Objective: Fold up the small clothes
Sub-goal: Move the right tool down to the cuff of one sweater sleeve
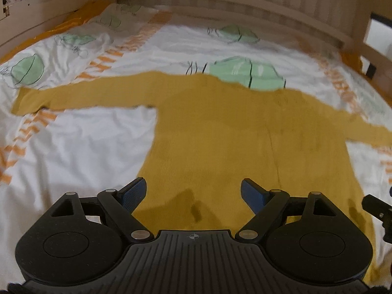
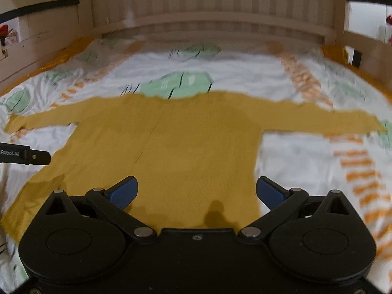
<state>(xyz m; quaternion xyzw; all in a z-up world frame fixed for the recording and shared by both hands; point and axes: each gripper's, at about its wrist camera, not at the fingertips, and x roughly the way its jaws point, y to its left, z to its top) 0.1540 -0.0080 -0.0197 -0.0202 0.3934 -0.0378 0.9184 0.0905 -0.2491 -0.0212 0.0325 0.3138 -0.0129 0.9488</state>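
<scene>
Currently the mustard top (image 1: 220, 132) lies flat on the printed bedsheet (image 1: 73, 147), sleeves out toward 9 and 3 o'clock. Left gripper (image 1: 193, 193) and right gripper (image 2: 197, 191) hover spread apart, empty. Risk: pads pinching sheet along with hem, dragging both.

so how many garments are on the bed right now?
1. A mustard long-sleeved top lies flat in the middle of the bedspread, sleeves spread out to both sides. Its near hem is hidden behind the grippers, so anything lying there would not show.
</scene>
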